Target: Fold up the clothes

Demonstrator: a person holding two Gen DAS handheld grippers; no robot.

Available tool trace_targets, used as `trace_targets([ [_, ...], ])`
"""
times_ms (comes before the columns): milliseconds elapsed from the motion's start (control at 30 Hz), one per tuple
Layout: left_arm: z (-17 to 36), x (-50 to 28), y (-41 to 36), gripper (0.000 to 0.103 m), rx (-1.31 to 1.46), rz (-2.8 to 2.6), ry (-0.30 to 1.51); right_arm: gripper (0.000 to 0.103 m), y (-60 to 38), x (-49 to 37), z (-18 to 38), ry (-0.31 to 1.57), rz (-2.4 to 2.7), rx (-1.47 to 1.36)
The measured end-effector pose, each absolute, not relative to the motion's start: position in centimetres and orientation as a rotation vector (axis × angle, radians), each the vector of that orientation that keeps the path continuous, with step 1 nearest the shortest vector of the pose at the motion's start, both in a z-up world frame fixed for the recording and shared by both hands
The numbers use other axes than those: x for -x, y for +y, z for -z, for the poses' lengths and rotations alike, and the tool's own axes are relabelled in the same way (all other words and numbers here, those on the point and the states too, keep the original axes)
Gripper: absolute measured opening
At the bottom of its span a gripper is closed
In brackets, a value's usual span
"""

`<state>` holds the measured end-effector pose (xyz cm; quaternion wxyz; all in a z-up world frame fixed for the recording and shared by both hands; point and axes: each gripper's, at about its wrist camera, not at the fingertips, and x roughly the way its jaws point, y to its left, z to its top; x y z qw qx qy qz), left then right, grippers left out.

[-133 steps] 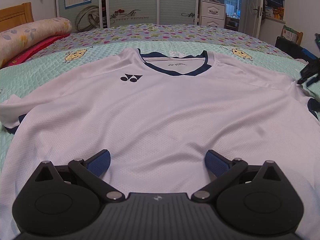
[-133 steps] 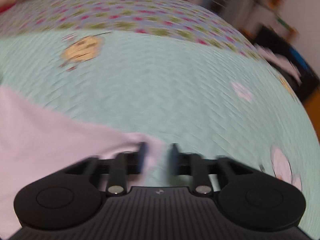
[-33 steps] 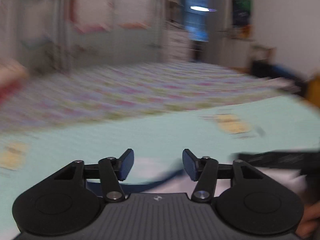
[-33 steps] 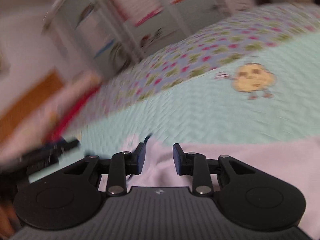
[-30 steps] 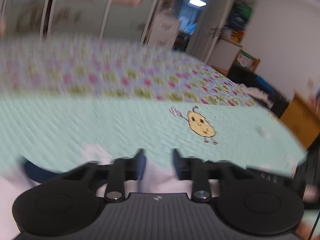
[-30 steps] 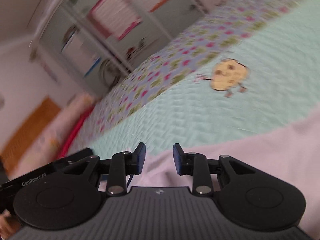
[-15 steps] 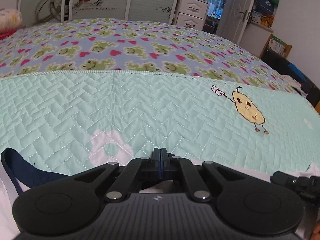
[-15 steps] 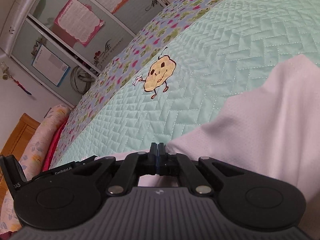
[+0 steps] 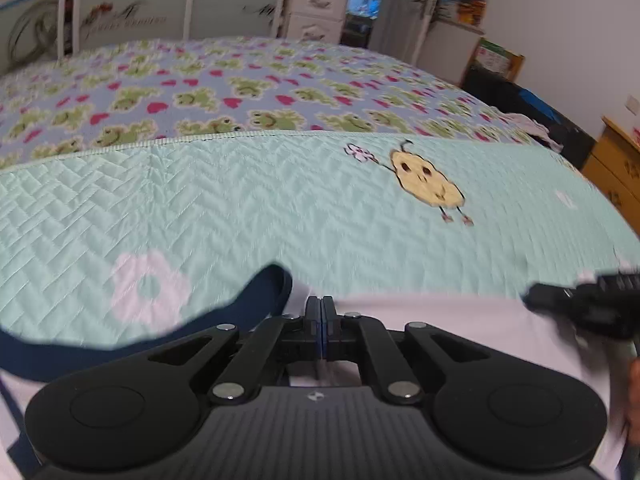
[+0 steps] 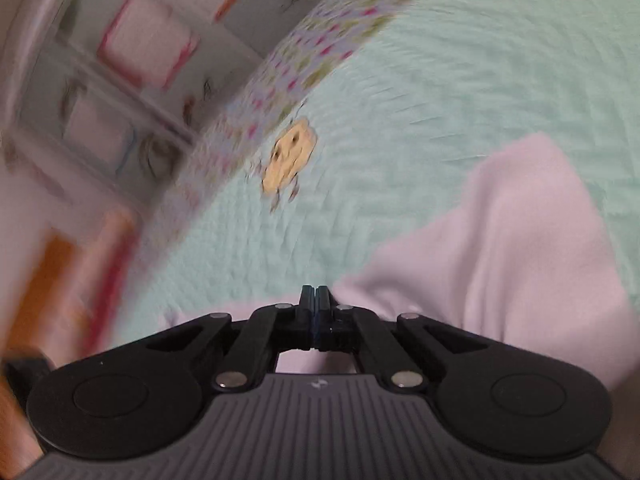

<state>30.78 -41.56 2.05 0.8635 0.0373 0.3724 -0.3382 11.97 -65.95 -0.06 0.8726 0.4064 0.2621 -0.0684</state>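
Mint quilt (image 9: 248,208) (frog-print beyond) underlies white shirt (image 10: 520,248), pinched by both closed grippers (image 9: 321,312) (image 10: 315,300).

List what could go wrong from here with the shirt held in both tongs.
1. The left tongs pinch only a thin edge of the white shirt beside its navy collar; the fabric might slip out.
2. The right tongs also grip a small edge, and that view is blurred, suggesting fast motion that could tug the cloth free.
3. Loose fabric hangs bunched, so the fold may land creased on the quilt.
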Motion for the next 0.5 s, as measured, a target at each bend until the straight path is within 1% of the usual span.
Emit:
trace_targets([
  [67, -2.5, -31.4, -41.6, 0.003, -0.070, 0.716, 0.805, 0.000, -66.6, -11.4, 0.0, 0.540, 0.164, -0.863],
  [133, -2.8, -31.5, -40.5, 0.003, -0.020, 0.720, 0.829, 0.006, -67.2, -10.9, -0.1, 0.533, 0.185, -0.877],
  [200, -3.1, -31.3, -38.6, 0.004, 0.065, 0.716, 0.849, 0.007, -67.6, -10.1, -0.2, 0.515, 0.192, -0.884],
  [233, -2.9, -31.2, -38.0, 0.006, 0.058, 0.694, 0.844, 0.008, -67.8, -9.6, -0.2, 0.508, 0.189, -0.879],
  [267, -2.7, -31.1, -37.4, 0.007, 0.050, 0.672, 0.839, 0.013, -68.2, -9.2, 0.1, 0.509, 0.193, -0.886],
  [300, -2.2, -31.5, -37.0, 0.007, 0.036, 0.636, 0.849, 0.010, -68.6, -8.9, 0.5, 0.511, 0.199, -0.895],
  [333, -2.0, -31.8, -36.4, 0.006, 0.080, 0.630, 0.860, 0.000, -69.1, -8.6, 0.9, 0.513, 0.205, -0.905],
  [400, -2.2, -32.1, -35.6, 0.005, 0.141, 0.608, 0.862, 0.000, -70.0, -7.9, 1.8, 0.517, 0.217, -0.925],
  [500, -3.5, -31.5, -35.6, 0.005, 0.176, 0.590, 0.826, 0.001, -69.3, -7.1, 0.4, 0.507, 0.266, -0.846],
])
